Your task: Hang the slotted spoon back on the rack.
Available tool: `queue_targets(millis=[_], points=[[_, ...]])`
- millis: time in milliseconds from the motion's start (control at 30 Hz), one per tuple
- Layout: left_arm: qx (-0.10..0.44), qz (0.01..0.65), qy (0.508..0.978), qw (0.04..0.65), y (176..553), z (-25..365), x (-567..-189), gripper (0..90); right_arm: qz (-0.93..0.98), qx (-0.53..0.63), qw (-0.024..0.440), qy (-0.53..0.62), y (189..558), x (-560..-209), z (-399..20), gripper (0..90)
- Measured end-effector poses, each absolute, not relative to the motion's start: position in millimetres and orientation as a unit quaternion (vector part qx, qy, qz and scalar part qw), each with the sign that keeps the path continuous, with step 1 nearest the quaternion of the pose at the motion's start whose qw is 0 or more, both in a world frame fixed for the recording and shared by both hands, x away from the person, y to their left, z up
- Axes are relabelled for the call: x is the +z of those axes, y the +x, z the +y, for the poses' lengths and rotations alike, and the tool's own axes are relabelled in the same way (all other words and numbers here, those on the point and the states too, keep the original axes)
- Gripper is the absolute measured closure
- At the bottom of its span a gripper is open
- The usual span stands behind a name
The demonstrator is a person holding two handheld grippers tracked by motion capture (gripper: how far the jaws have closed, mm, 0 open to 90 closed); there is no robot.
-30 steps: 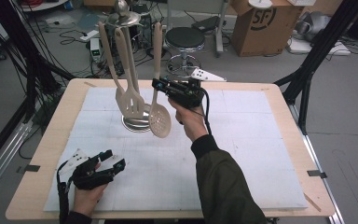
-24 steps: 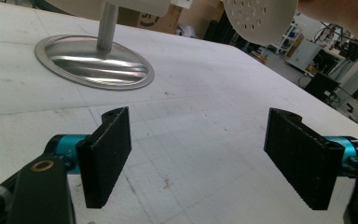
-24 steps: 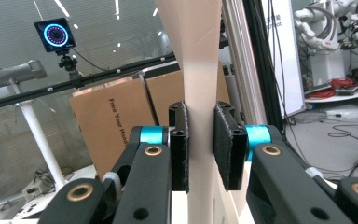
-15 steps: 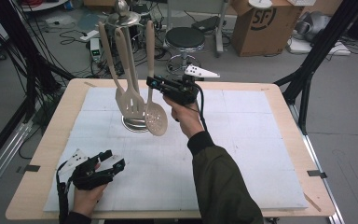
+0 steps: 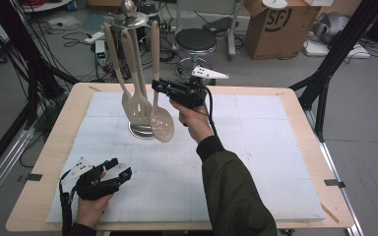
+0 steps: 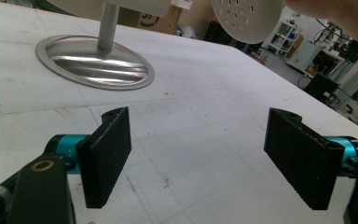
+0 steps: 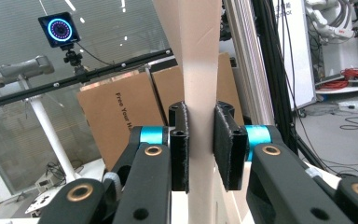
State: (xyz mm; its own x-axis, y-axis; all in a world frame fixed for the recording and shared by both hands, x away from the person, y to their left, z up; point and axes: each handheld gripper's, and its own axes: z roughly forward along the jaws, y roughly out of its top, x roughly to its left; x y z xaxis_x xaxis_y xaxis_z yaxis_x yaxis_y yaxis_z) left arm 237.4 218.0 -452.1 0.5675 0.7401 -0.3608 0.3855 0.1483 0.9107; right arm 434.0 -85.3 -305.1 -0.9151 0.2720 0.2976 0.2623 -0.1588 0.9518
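Overall, from the high view, your right tool (image 5: 163, 88) grips the handle of the skimmer (image 5: 160, 121) partway up, holding it upright beside the utensil stand (image 5: 136, 59), where a slotted turner (image 5: 137, 105) and another utensil hang already from the top disc; the skimmer's perforated head hangs off the bench (image 5: 285, 128), just in front of the stand's round base. Whether its handle end has caught on the top disc cannot be told from this view, so I judge the hanging as under way and not finished. Your left tool (image 5: 114, 169) rests near the front left of the bench, holding nothing. In the left gripper view, that tool's pads (image 6: 106, 156) stand wide apart over bare white surface, with the stand base (image 6: 93, 63) ahead and the skimmer head (image 6: 247, 18) above, clear of the base. In the right gripper view, the two pads (image 7: 179, 144) are drawn in narrow on the pale skimmer handle (image 7: 198, 70), which runs straight up between them; the grip looks square. What is left, as I judge it: seating the handle end on the stand, confirming it hangs freely, then releasing.
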Motion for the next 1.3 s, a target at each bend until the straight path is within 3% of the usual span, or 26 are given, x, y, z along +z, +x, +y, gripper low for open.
queue_targets(millis=[900,1033,1300], points=[[0.144,0.441,0.635,0.617,237,218,-452,23.6,0.661,0.719,-0.008,0.217,438,-309,-75,75.2],[0.145,0.443,0.634,0.617,237,219,-452,23.6,0.647,0.727,-0.005,0.231,438,-309,-75,55.8],[0.144,0.441,0.636,0.616,238,218,-452,23.6,0.642,0.726,-0.008,0.246,439,-312,-81,47.4]])
